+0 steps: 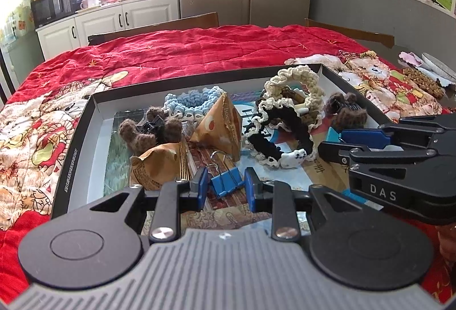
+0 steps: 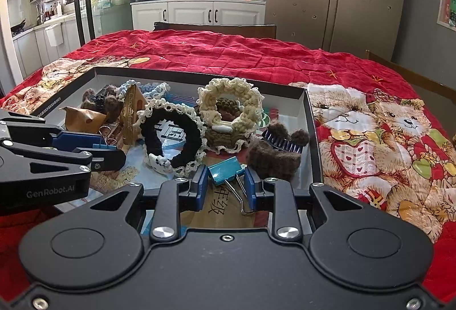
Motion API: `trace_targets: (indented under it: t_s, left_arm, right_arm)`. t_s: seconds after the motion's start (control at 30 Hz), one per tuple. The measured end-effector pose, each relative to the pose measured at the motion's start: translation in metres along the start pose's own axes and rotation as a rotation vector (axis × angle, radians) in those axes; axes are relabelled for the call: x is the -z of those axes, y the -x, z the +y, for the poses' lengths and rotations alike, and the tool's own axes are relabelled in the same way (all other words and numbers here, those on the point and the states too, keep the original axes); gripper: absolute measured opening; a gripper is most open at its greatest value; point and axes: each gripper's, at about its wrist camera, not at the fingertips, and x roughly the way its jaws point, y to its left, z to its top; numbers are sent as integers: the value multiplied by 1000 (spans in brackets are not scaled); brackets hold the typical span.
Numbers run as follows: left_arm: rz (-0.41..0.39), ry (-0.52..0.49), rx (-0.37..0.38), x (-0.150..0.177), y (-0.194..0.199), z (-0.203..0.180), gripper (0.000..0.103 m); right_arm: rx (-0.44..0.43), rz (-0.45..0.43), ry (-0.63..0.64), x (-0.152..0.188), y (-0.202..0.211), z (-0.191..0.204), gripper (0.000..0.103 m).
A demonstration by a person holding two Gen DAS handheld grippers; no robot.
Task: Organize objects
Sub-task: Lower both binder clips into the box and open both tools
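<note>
Left wrist view. Left gripper point(image 1: 225, 187): pitched down over the near edge of the black tray point(image 1: 72, 156), fingers point(image 1: 201, 184) set narrow and clamped on a dark blue binder clip point(image 1: 226, 181), whose wire handles point away from the camera. Right gripper point(image 1: 332, 143): enters from the right, lying across the tray's right side, its blue pads closed on a teal clip seen only in part. Tray contents: black scrunchie with cream lace edge point(image 1: 278, 136), cream crochet scrunchie point(image 1: 296, 85), light blue crochet scrunchie point(image 1: 191, 102), brown fuzzy hair claws point(image 1: 151, 130), tan triangular packets point(image 1: 219, 127). The tray rests on a red quilted cloth point(image 1: 199, 48) with a bear print, spread over the table.

Right wrist view. Right gripper point(image 2: 225, 185): angled down at the tray's near right corner, fingers narrow, gripping a teal binder clip point(image 2: 223, 169), handles trailing toward the camera. Left gripper: reaches in from the left, holding the blue clip above the tray floor.
</note>
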Motion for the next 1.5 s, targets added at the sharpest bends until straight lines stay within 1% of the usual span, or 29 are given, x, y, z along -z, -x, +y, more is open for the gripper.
trace_targets:
  t_s: [0.23, 0.33, 0.5, 0.63, 0.73, 0.9, 0.97, 1.1, 1.23, 1.5]
  left_arm:
    - [2, 6, 5, 0, 0, 1, 32]
    - [3, 5, 8, 0, 1, 2, 35]
    - [2, 0, 10, 0, 1, 1, 37]
    - [1, -5, 12, 1, 2, 1, 46]
    - [-1, -4, 12, 1, 3, 1, 51]
    - [-15, -6, 10, 1, 9, 1, 52]
    - [-20, -3, 15, 1, 12, 1, 56]
    - [-32, -4, 9, 1, 20, 2, 60]
    - [-47, -2, 10, 1, 30, 3, 67]
    - [-76, 4, -13, 3, 51, 7, 73]
  right_arm:
    - [-1, 0, -1, 0, 0, 0, 27]
    - [-1, 0, -3, 0, 0, 0, 27]
    - [-1, -6, -4, 1, 0, 0, 27]
    - [0, -8, -6, 2, 1, 0, 28]
    - [0, -12, -10, 2, 2, -1, 32]
    - [-4, -28, -17, 0, 7, -1, 36]
    - [-8, -37, -20, 0, 11, -1, 37]
    - [-19, -53, -21, -2, 18, 1, 38]
    - [-28, -69, -19, -4, 26, 4, 41]
    - [-40, -105, -19, -9, 46, 10, 45]
